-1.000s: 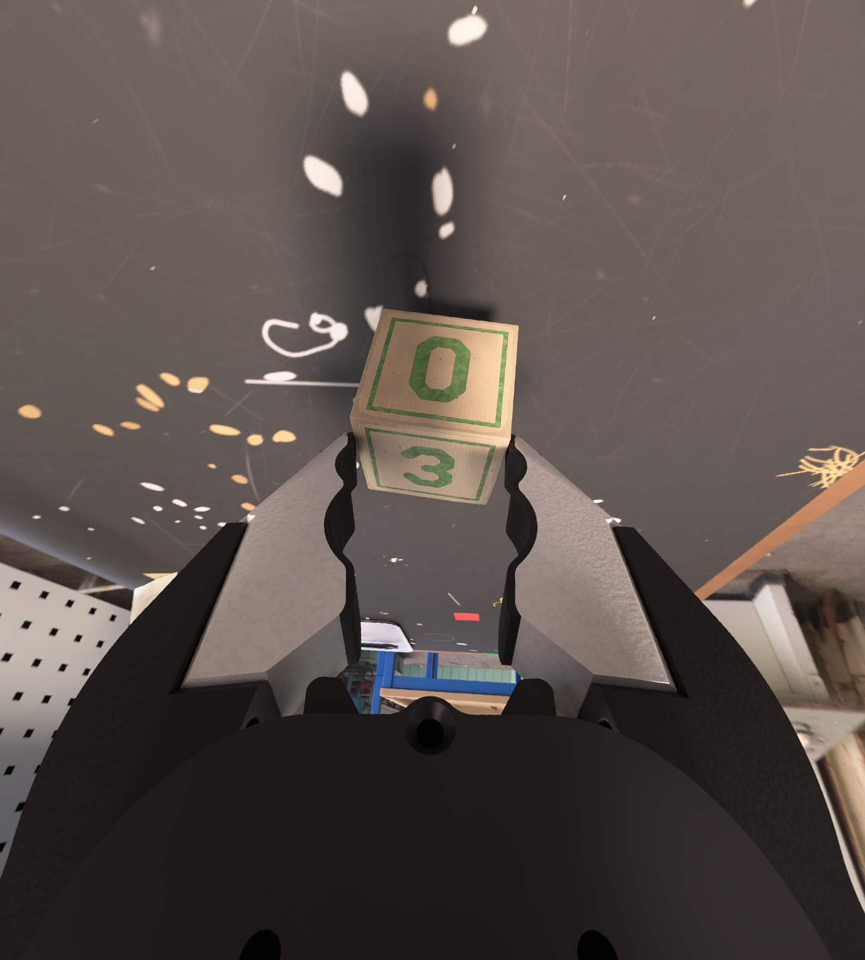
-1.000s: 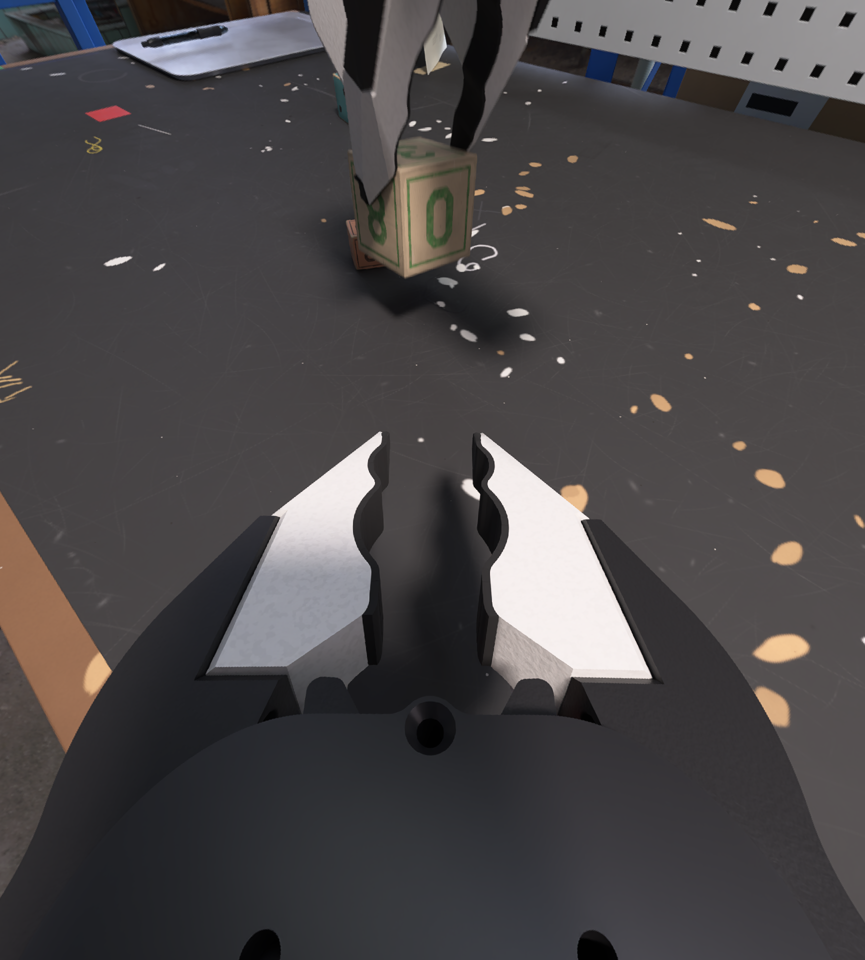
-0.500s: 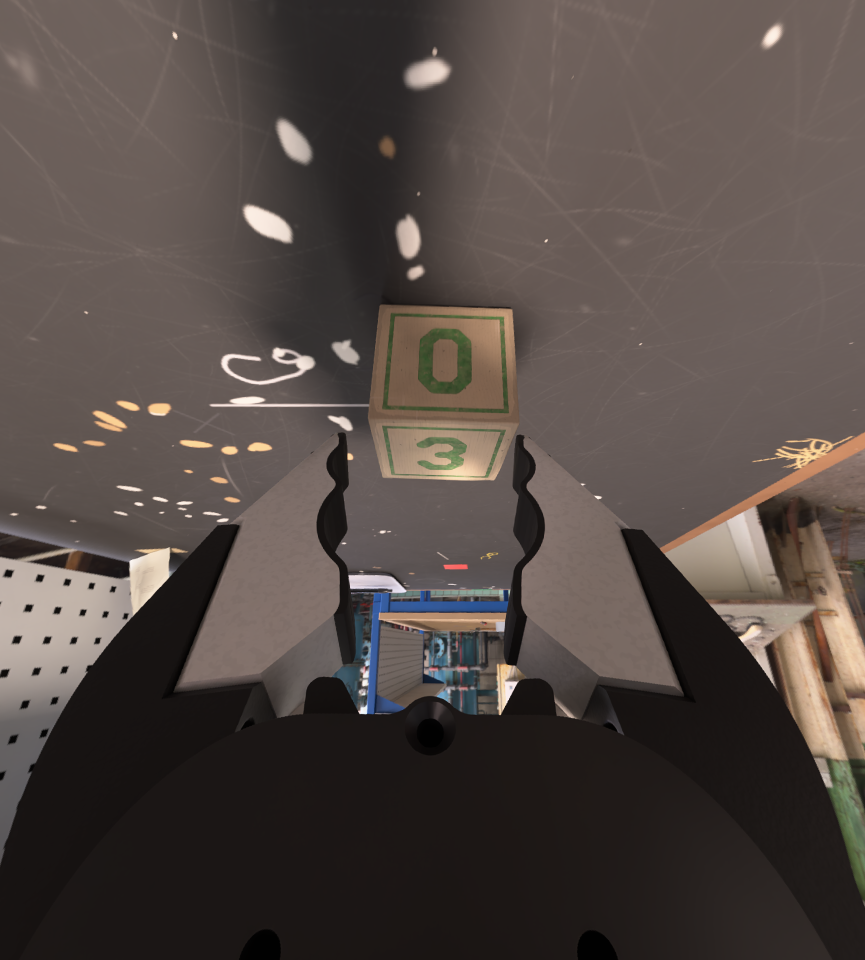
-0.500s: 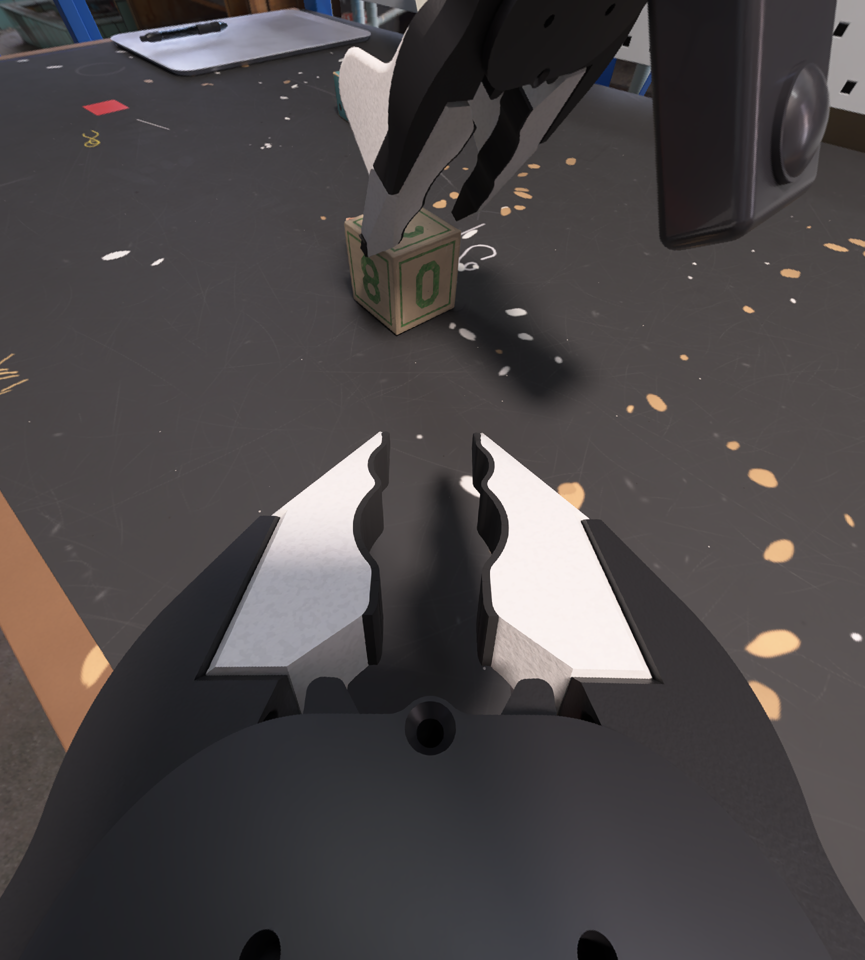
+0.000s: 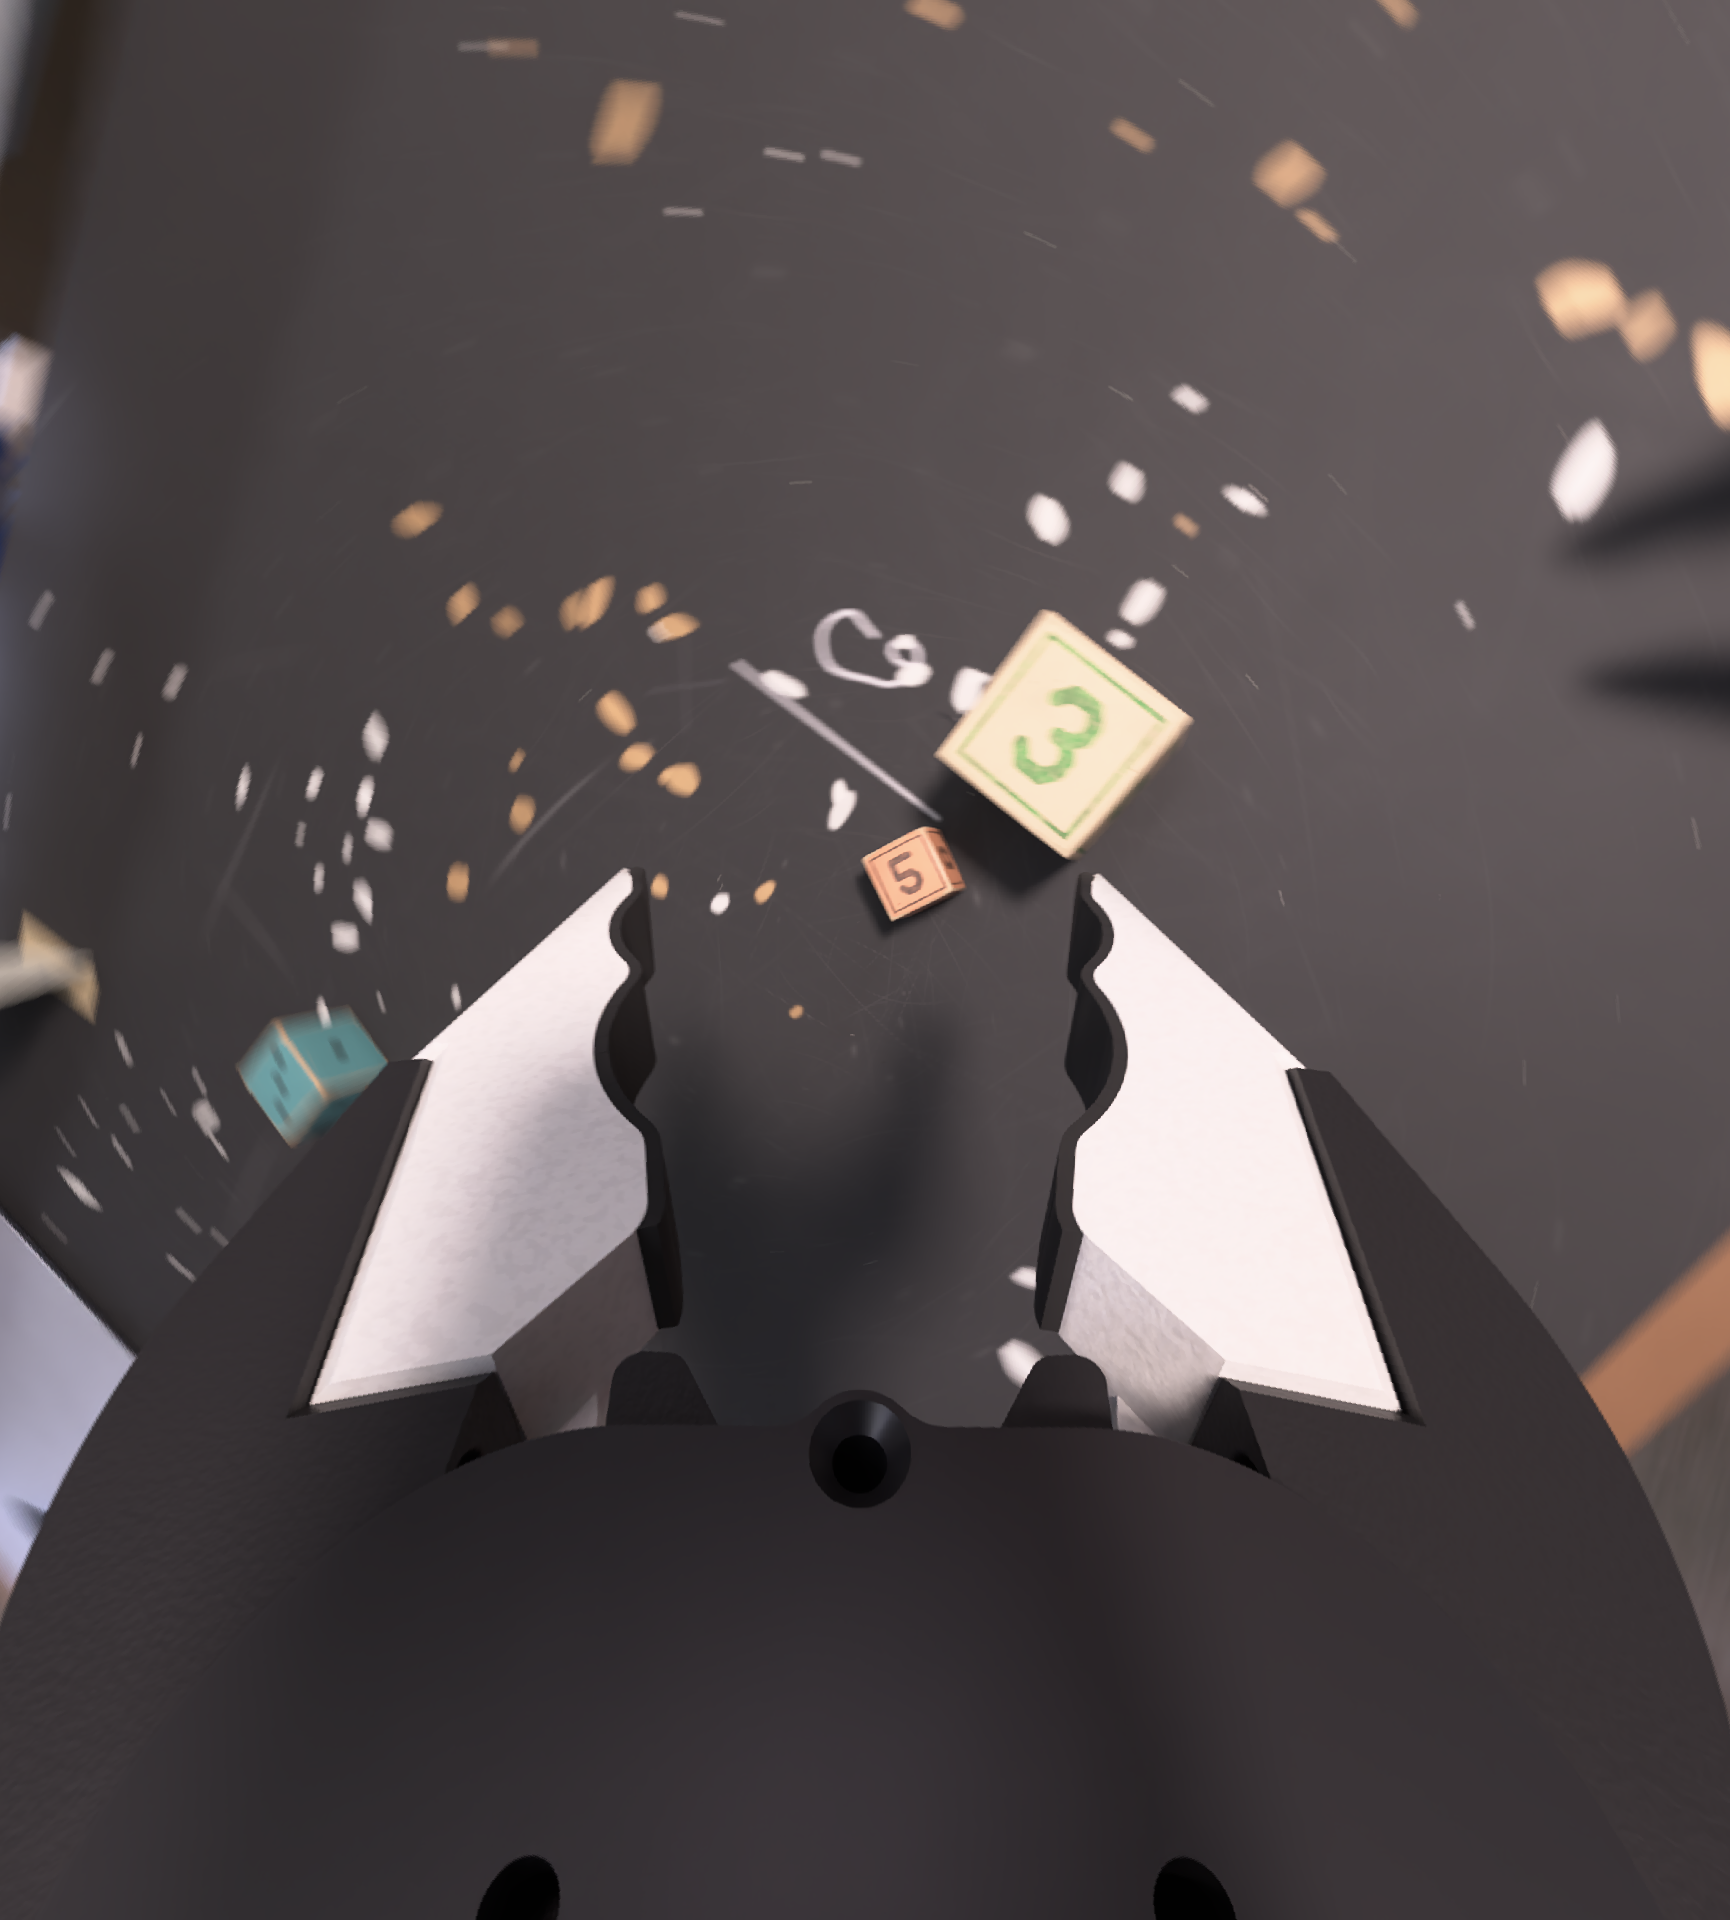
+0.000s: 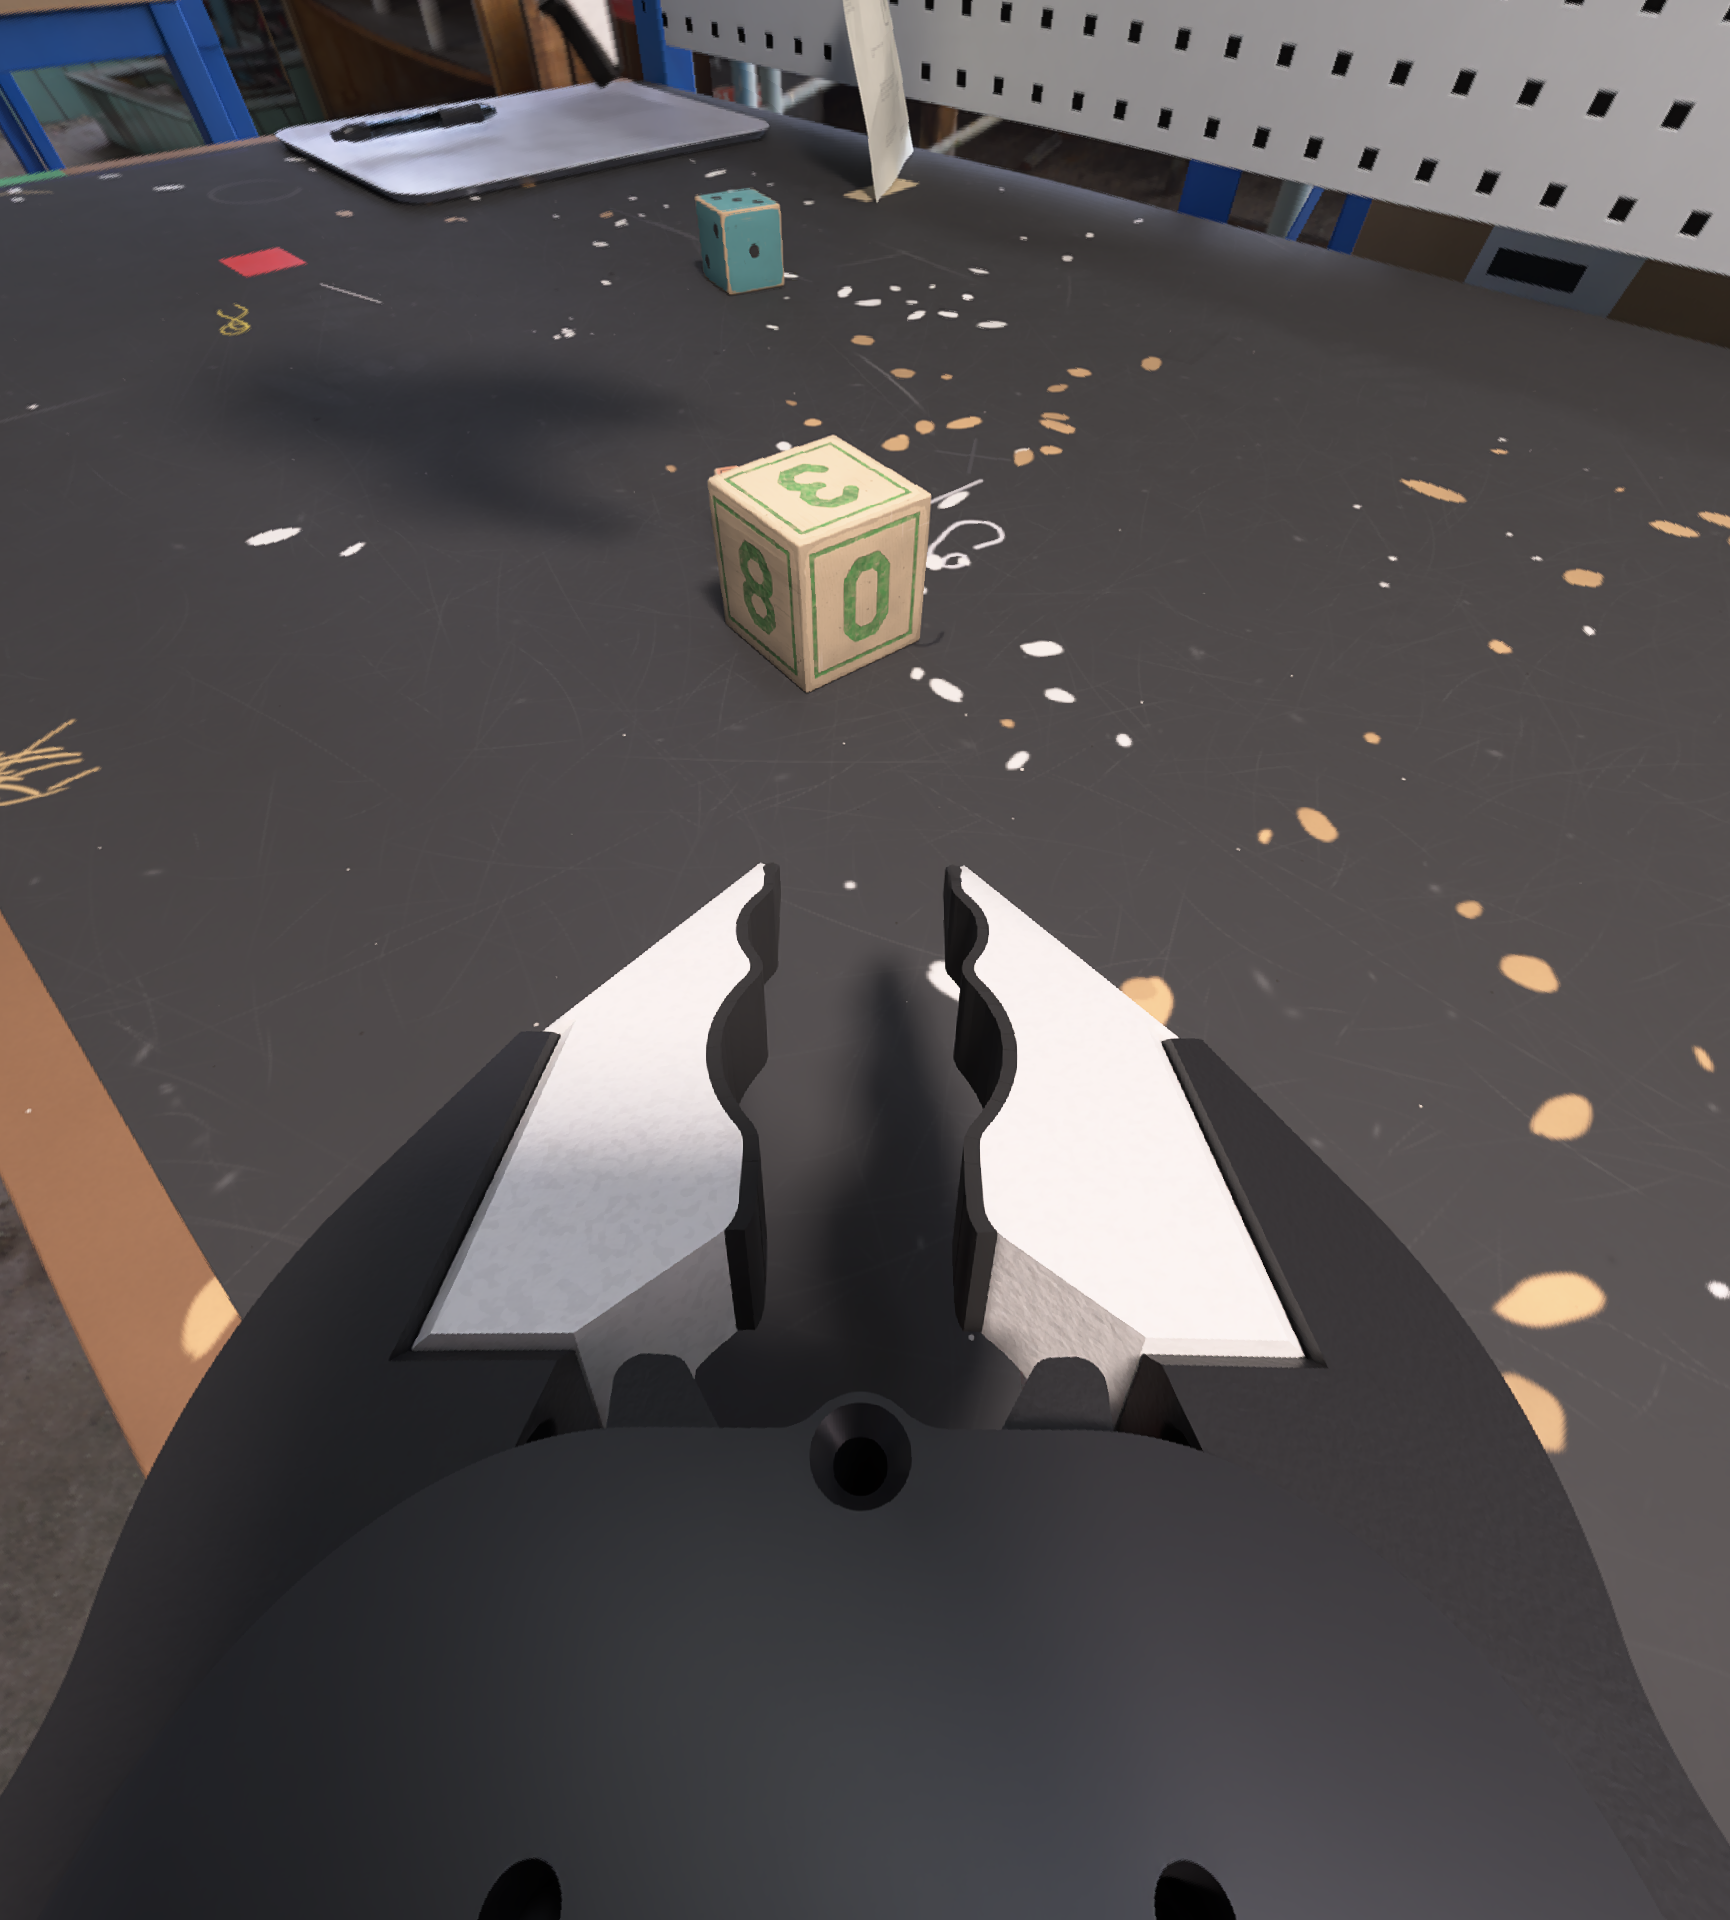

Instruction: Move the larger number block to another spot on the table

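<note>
The larger number block (image 5: 1063,729), cream wood with green digits, sits on the dark table; it also shows in the right wrist view (image 6: 819,561). A small orange number block (image 5: 911,875) lies right beside it, and only a sliver of its top shows behind the large block in the right wrist view. My left gripper (image 5: 856,894) is open and empty, high above the table and looking down, with both blocks just beyond its tips. My right gripper (image 6: 861,883) is open and empty, low over the table, well short of the larger block.
A teal die (image 5: 310,1070) lies to the left, also in the right wrist view (image 6: 741,239). A grey clipboard (image 6: 528,135) lies at the far end. A white pegboard (image 6: 1360,114) stands behind. The table's orange edge (image 6: 30,1039) runs along the left.
The left gripper set the larger block down, opened, let it go, then rose and turned away above it. The right gripper stayed still.
</note>
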You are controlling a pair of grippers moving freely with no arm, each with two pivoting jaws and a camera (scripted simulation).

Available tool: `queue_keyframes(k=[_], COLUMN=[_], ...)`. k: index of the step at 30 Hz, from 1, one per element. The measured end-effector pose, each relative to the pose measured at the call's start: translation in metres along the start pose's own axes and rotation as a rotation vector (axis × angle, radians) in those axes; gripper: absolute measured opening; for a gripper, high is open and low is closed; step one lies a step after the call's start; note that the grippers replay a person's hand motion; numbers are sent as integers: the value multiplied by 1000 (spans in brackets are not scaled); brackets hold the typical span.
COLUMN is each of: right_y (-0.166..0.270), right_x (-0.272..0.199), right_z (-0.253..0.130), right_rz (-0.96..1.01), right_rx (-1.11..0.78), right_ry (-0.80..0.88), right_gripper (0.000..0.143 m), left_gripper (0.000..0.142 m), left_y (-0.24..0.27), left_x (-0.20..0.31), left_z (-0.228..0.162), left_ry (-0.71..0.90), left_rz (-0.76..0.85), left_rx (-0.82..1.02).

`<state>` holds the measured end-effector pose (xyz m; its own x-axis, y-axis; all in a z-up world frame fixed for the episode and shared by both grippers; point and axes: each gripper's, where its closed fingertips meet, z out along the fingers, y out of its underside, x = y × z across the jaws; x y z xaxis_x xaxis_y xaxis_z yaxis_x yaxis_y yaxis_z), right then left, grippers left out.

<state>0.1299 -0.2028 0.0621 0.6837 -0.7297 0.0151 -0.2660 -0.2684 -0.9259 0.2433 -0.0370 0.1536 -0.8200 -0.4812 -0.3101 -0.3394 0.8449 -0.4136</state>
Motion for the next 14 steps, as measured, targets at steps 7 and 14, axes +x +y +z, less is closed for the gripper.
queue_keyframes(k=[7, 14], right_y=[0, 0], right_x=[-1, 1], right_z=[0, 0], right_rz=[9, 33], right_rx=[-1, -2], right_ry=[-17, -28], right_gripper=[31, 31], left_gripper=[90, 85], left_y=[110, 129], left_x=[22, 14], left_z=[16, 10], left_ry=[-338, -381], left_rz=[-648, -676], left_rx=[257, 293])
